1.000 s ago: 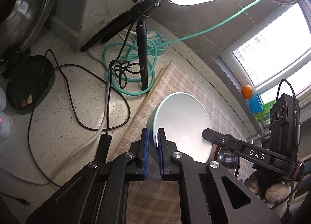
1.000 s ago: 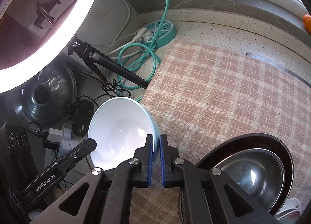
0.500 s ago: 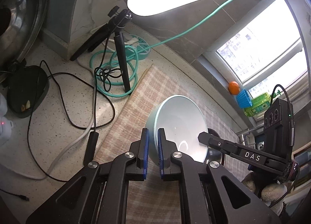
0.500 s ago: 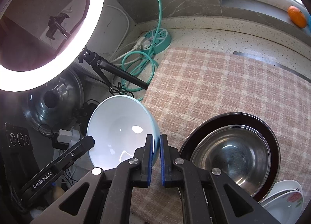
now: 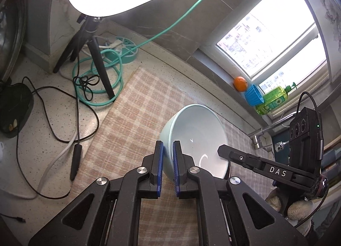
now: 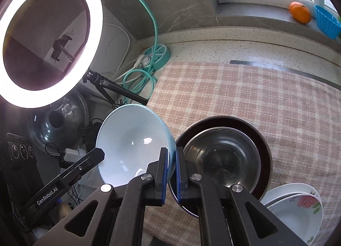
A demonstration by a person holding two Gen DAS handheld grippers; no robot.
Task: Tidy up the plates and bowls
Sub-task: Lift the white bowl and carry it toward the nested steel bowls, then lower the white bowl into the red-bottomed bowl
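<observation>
Under my grippers lies the big checked cloth [image 6: 245,96]. Just right of my right gripper [image 6: 171,167] a steel bowl [image 6: 223,160] sits in a dark plate [image 6: 263,139]. My left gripper [image 5: 167,160] and right gripper both pinch the light blue bowl [image 6: 132,139] by its rim, one on each side, up off the cloth.

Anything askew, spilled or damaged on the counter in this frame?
Nothing spilled or broken. The light blue bowl hangs tilted, its rim pinched by both the left gripper and the right gripper. Beside it, a steel bowl sits nested in a dark dish on the checked cloth.
</observation>
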